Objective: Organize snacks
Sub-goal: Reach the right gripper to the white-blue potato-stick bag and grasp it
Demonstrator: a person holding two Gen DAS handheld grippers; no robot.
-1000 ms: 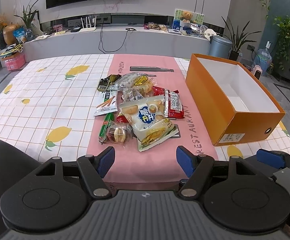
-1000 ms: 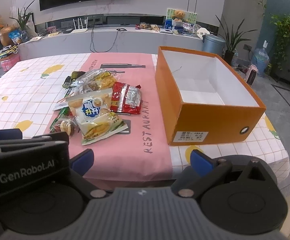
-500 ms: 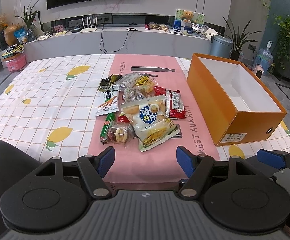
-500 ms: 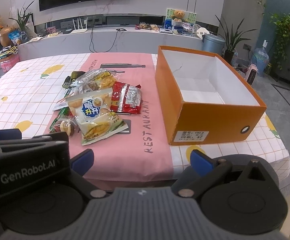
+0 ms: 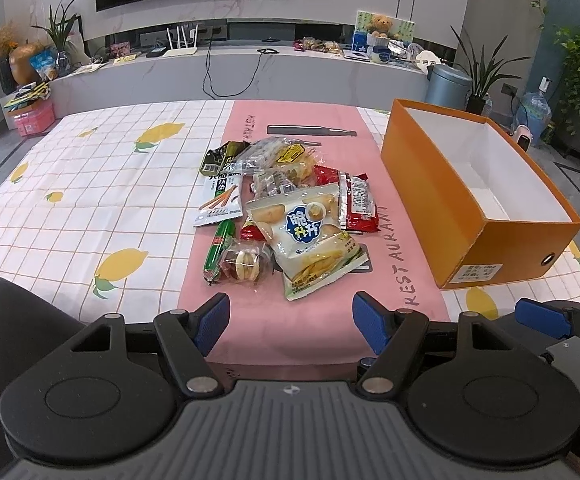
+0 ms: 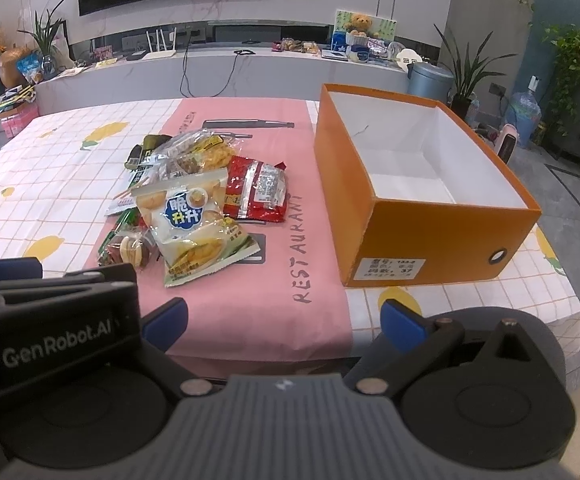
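A pile of snack packets lies on the pink table runner (image 5: 314, 320): a white chip bag (image 5: 310, 236) with blue lettering in front, a red packet (image 5: 354, 202), a clear bag of round biscuits (image 5: 243, 266), a green stick pack (image 5: 219, 248) and others behind. An empty orange box (image 5: 466, 216) with a white inside stands to the right of the pile. My left gripper (image 5: 290, 318) hovers open at the table's near edge, short of the pile. My right gripper (image 6: 283, 314) is open too, nothing between its fingers, facing the gap between the chip bag (image 6: 193, 224) and the box (image 6: 430, 236).
The table wears a white checked cloth with lemons (image 5: 121, 266). A dark flat tool (image 5: 310, 130) lies on the runner behind the pile. Beyond the table are a long grey counter (image 5: 249, 76), a metal bin (image 5: 448, 82) and potted plants. The left gripper's body (image 6: 53, 320) fills the right view's lower left.
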